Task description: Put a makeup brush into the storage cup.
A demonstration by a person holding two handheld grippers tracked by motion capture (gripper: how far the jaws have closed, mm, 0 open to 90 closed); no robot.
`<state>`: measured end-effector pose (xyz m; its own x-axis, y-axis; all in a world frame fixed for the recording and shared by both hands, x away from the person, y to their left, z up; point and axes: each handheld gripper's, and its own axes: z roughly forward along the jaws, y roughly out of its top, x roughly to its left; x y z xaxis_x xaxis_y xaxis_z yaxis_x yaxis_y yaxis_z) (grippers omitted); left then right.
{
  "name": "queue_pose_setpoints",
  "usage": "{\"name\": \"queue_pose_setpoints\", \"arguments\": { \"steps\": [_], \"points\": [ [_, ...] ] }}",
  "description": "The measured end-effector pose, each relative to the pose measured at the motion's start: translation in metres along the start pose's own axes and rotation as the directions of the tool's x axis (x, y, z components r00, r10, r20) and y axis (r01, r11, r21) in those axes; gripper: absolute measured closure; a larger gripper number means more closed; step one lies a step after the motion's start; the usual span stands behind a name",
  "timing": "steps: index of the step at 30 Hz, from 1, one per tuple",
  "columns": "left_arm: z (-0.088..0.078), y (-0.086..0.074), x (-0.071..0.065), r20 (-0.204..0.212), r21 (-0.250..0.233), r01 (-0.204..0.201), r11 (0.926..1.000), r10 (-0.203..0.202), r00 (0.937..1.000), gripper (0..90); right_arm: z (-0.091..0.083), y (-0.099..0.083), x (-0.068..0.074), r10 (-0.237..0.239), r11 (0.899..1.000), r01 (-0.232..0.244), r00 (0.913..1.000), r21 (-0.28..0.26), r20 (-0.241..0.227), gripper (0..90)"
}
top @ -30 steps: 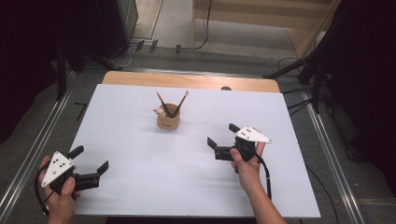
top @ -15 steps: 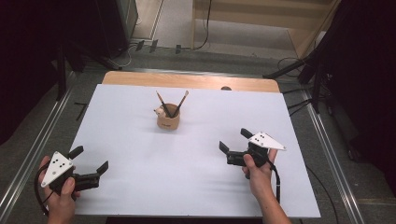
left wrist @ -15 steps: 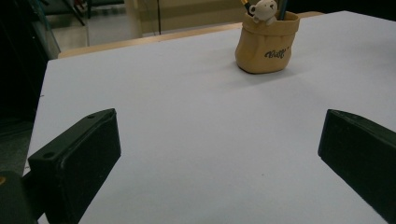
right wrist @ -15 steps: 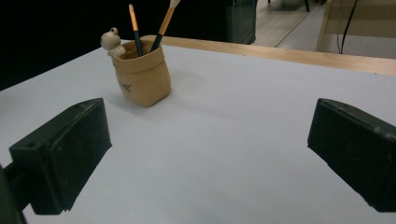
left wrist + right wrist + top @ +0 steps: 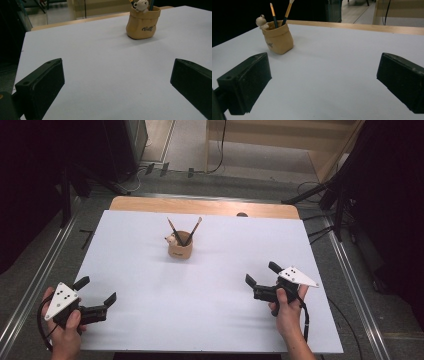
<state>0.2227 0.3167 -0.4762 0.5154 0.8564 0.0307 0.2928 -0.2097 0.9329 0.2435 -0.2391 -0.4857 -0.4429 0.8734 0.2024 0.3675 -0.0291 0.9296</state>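
The pot stands upright in the far middle of the white worktop, with two pencils leaning out of it and a small bear figure on its rim. Both tongs are spread wide and empty: the left tongs near the front left corner, the right tongs at the front right, each well apart from the pot. The step in hand looks like a reach for a pencil. To do it well, bring the right tongs in high, line the jaws across one shaft above the rim, and close only on that pencil. Steady the pot with the left tongs so that it doesn't tip.
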Motion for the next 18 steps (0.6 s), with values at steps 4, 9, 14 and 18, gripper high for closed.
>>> {"name": "queue_pose_setpoints", "arguments": {
  "steps": [4, 9, 14, 18],
  "points": [
    [0.0, 0.0, 0.001, -0.001, 0.002, 0.0, 1.0, 0.0, 1.0, 0.0, -0.005, -0.003, -0.005, 0.003, 1.0, -0.003, 0.9997, 0.006, 0.026, 0.0],
    [-0.001, 0.0, 0.001, -0.009, 0.004, -0.001, 1.0, 0.001, 1.0, 0.0, -0.012, -0.007, -0.011, 0.006, 1.0, -0.007, 0.9976, 0.018, 0.069, 0.0],
    [-0.001, 0.0, 0.001, -0.01, -0.001, 0.004, 1.0, -0.004, 0.9999, 0.0, -0.022, -0.013, -0.019, 0.026, 1.0, -0.027, 0.9952, 0.011, 0.094, 0.0],
    [-0.001, 0.0, 0.001, -0.018, 0.002, -0.001, 1.0, 0.001, 0.9998, 0.0, -0.03, -0.017, -0.026, 0.034, 0.999, -0.035, 0.9927, 0.01, 0.116, 0.0]
  ]
}}
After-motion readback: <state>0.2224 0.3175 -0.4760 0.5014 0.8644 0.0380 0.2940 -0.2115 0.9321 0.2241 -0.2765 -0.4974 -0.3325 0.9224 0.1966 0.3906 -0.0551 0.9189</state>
